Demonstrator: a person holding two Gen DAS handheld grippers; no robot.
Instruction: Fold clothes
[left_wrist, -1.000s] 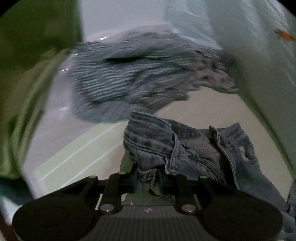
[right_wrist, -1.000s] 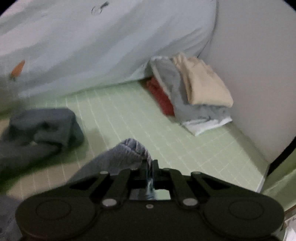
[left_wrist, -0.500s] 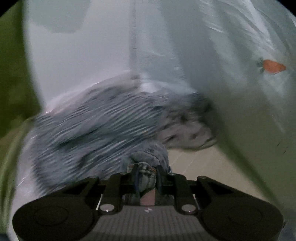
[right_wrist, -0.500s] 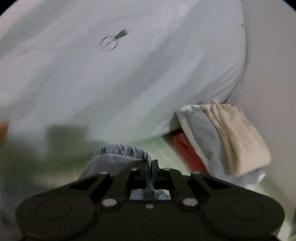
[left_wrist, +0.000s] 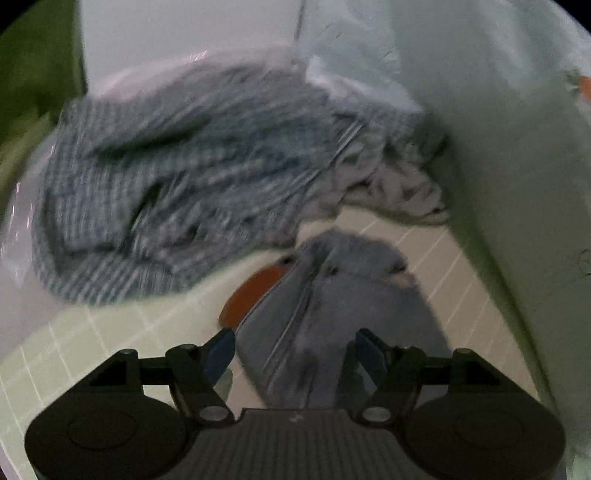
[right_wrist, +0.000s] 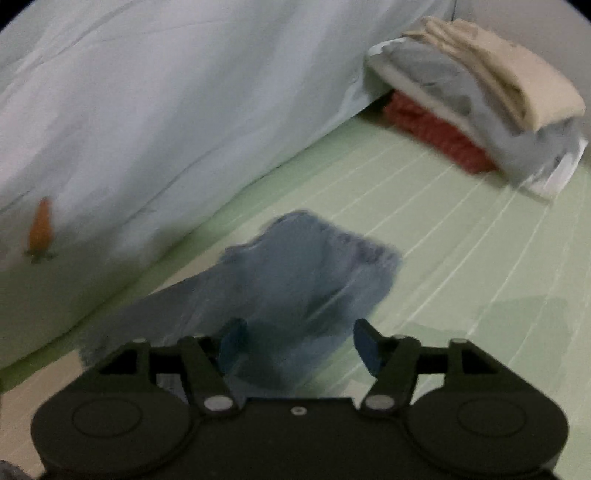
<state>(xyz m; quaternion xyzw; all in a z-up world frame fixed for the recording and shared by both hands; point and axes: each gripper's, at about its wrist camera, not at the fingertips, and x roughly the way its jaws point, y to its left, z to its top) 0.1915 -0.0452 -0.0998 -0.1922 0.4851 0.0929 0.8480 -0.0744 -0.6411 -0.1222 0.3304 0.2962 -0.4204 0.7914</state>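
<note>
Blue jeans lie on the green checked sheet just beyond my left gripper, which is open with nothing between its blue pads. An orange-red patch shows at the jeans' left edge. In the right wrist view the jeans lie blurred ahead of my right gripper, which is open and empty too.
A crumpled striped blue garment lies behind the jeans on the left. A pale blue duvet with a carrot print runs along the side. A folded stack of cream, grey and red clothes sits at the far right by the wall.
Both grippers were shut on the jeans and lifted them. Now both have opened, and the jeans have dropped onto the sheet in front of them.
</note>
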